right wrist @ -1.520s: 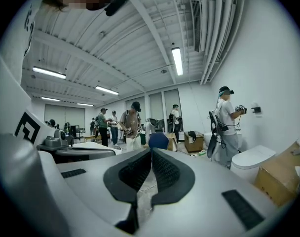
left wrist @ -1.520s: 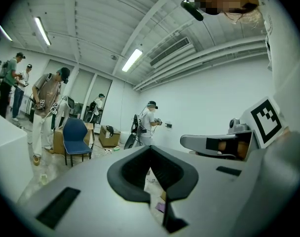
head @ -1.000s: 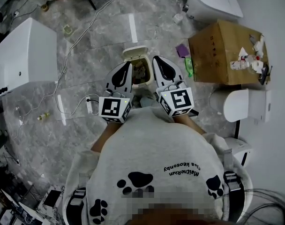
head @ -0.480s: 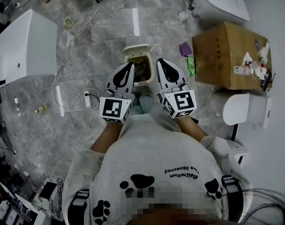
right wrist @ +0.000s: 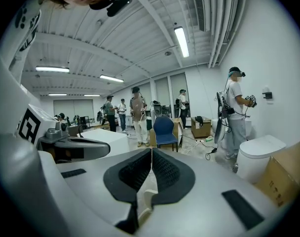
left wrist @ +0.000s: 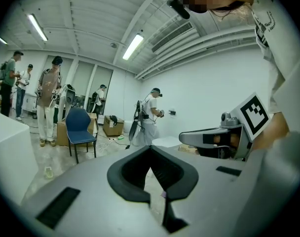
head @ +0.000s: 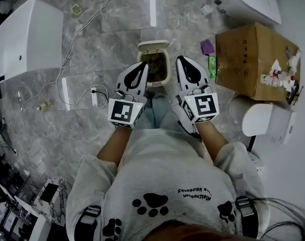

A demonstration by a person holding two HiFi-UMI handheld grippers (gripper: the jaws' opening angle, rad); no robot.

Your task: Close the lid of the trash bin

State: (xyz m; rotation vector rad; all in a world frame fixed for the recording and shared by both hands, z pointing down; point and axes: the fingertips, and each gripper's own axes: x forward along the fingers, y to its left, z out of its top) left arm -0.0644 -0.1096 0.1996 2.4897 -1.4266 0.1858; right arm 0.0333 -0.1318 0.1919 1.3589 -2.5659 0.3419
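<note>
The small cream plastic trash bin (head: pixel 166 74) stands on the grey marble floor (head: pixel 92 134), below and between the tips of the two claws, with its mouth open. Its cream flap lid (head: pixel 152 45) is tipped back on the far side, just beyond both tips. Inside lies brownish rubbish, too dim to name.

The left gripper (head: pixel 141 67) and the right gripper (head: pixel 184 63) are each clenched on nothing, pads meeting, one on either side of the mouth. I judge this to be the approach, since neither claw touches the lid. The next move calls for reaching a closed claw behind the lid and tipping it forward until it drops.

Right of the right gripper, well apart, a brown cardboard box (head: pixel 243 54) sits shut, with small white oddments (head: pixel 279 77) on top.
</note>
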